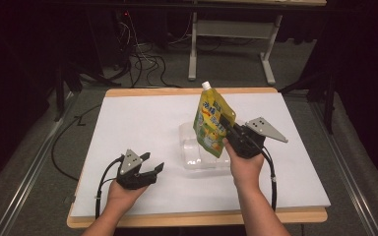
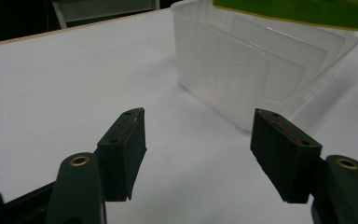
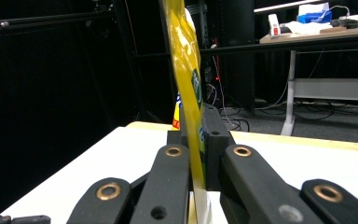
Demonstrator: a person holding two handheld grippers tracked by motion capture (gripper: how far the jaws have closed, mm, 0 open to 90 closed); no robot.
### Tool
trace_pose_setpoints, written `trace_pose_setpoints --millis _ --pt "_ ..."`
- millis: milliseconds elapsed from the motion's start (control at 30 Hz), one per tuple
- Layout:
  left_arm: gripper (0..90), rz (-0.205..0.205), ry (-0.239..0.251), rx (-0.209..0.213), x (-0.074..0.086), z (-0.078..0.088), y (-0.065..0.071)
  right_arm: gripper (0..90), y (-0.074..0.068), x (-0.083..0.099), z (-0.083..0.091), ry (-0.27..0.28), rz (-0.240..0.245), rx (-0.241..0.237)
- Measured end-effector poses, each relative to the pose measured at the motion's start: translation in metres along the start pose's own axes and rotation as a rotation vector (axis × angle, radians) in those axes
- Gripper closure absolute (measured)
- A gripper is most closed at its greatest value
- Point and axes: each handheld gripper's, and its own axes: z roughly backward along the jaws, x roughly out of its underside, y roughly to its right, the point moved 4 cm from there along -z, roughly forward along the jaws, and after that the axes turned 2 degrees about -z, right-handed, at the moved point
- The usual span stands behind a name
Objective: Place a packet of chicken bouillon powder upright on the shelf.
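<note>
1. Dark room all around, with cables [image 1: 142, 61] on the grey floor and a white desk frame [image 1: 231, 44] behind the table.
2. White covers the table [image 1: 142, 123], and its wooden edge shows along the near and far sides.
3. Near the table's front left corner, a hand [image 1: 120, 194] holds the left gripper [image 1: 152, 164] low over the white top.
4. Its jaws are wide apart with nothing between them, and they point toward the box.
5. Close to the middle of the table sits a clear plastic box [image 1: 197, 157].
6. Over the box hangs a yellow drink pouch [image 1: 213, 123] with a white cap [image 1: 206, 85] on top, tilted a little.
7. At the right, the other hand [image 1: 246, 169] holds the right gripper [image 1: 231, 135].
8. Its jaws are squeezed tight on the pouch's right edge, holding the pouch up in the air.
</note>
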Motion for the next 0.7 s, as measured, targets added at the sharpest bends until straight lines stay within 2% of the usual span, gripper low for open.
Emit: trace_pose_setpoints --millis 167,367,533,633,700 --pt "35.4 0.008 0.008 0.025 -0.004 -0.008 0.007 90.0 0.0 0.007 -0.005 0.013 -0.023 0.009" --pt "33.9 0.059 0.042 0.078 -0.023 -0.037 0.023 90.0 0.003 0.011 -0.005 0.032 -0.053 0.019" --pt "35.4 0.058 0.023 0.053 -0.025 -0.058 0.03 90.0 0.004 0.01 -0.006 0.042 -0.07 0.033" --pt "40.0 0.035 0.014 0.029 -0.024 -0.062 0.03 90.0 0.005 0.012 -0.008 0.041 -0.073 0.042" --pt "42.7 0.032 0.023 0.025 -0.025 -0.065 0.032 90.0 0.006 0.013 -0.008 0.044 -0.098 0.04"
